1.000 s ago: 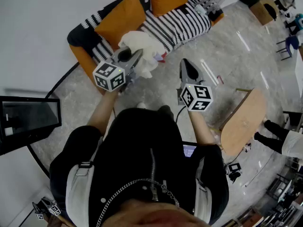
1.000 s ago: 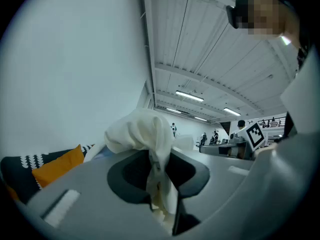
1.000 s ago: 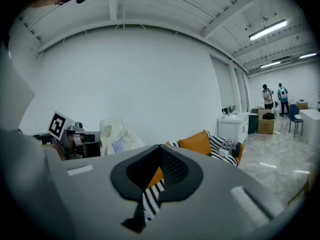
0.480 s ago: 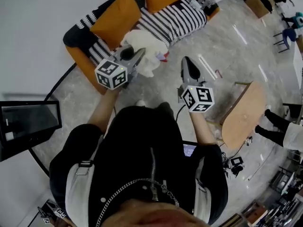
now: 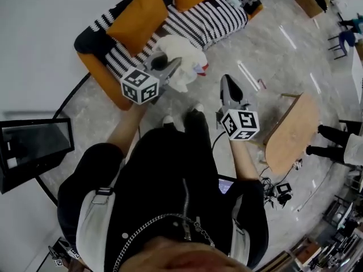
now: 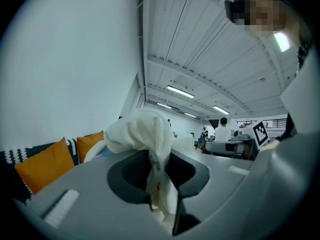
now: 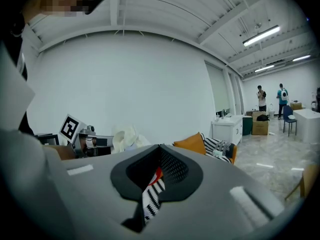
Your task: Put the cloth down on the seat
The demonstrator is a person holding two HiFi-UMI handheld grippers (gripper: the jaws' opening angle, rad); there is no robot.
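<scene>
Two tools | left tool (image 5: 169, 66) clamped on cloth (image 5: 182, 51), 12 o'clock, by seat (image 5: 218, 17) edge | right tool (image 5: 227, 83) pressed together, empty | if we let go early, cloth may slip to floor (image 5: 266, 50)

Cream-white cloth (image 5: 182, 58), crumpled into a loose bundle, pinched between the jaws of the left gripper (image 5: 169, 68), folds spilling over them, held in the air just above the front edge of the black-and-white striped sofa seat (image 5: 212, 21)
</scene>
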